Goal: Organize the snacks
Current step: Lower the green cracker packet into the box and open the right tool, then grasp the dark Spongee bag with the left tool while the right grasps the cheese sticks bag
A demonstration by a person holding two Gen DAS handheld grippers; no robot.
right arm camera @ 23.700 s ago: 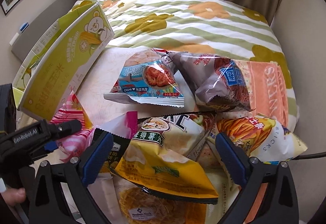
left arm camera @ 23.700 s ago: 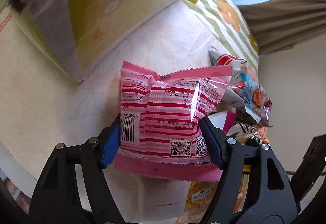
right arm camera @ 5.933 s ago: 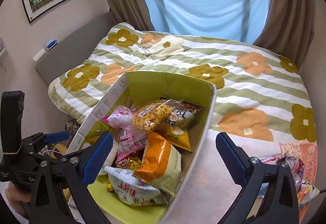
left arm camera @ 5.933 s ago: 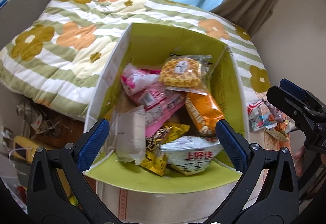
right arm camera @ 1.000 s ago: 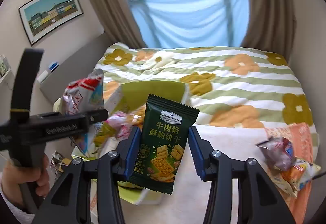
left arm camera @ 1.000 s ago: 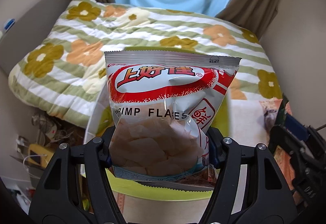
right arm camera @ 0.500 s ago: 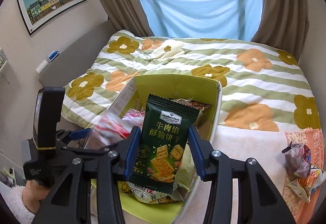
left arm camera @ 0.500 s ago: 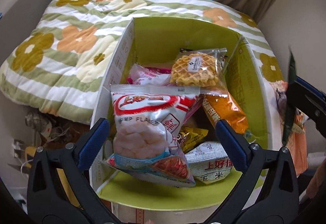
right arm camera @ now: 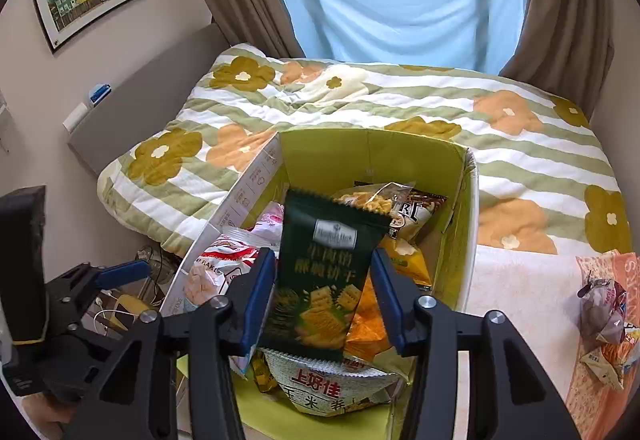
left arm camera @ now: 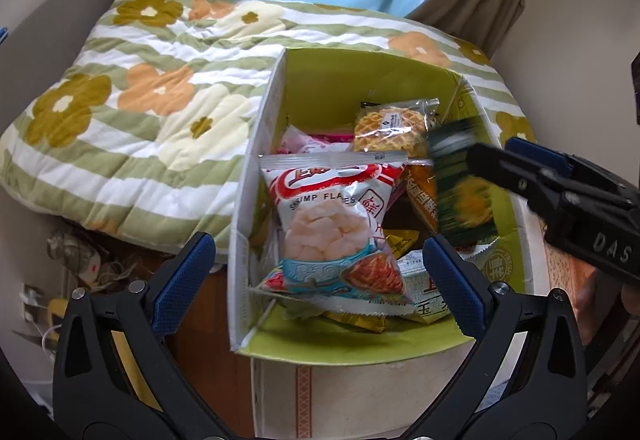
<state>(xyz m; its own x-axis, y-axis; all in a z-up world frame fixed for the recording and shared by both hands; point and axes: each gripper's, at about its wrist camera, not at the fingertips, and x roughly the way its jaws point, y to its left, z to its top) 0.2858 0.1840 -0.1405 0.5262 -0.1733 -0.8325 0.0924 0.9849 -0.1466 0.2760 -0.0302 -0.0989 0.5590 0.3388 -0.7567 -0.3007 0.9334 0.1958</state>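
**Item: snack box, filling in progress**

1. L gripper [left arm camera: 316, 244]: nearest; tongs spread wide, having just been opening, nothing btwn them. Hangs over the near-left corner of the box [left arm camera: 256, 200].
2. Shrimp flakes bag [left arm camera: 332, 224]: lies free in the box, left side, on top of other pkts. Its drop looks complete.
3. R gripper [right arm camera: 323, 256]: tongs have just been opening. The green cracker pkt [right arm camera: 320, 280] stands upright btwn the pads, blurred, apparently slipping free; pads seem no longer to pinch it.
4. Step in hand (judged): release of the cracker pkt into the box, right of the shrimp bag.
5. Next move (judged): widen the R tongs fully and lift both grippers clear. Then go for the loose pkts [right arm camera: 608, 316] on the tabletop [right arm camera: 520, 300], well apart to the right.
6. Box contents beyond: white corn-snack bag [right arm camera: 324, 388] at the near wall, orange bag [right arm camera: 368, 320], waffle pkt [left arm camera: 390, 124] toward the back. Pile is near rim height in front.
7. Edges: tall left flap and right wall flank both grippers. R gripper sits just inside the right wall, so exit upward, not sideways.
8. Open room: bare tabletop right of the box. Left of the box the table ends, w/ cable clutter [left arm camera: 92, 264] below.
9. Far: flowered quilt [left arm camera: 140, 100] behind the box.
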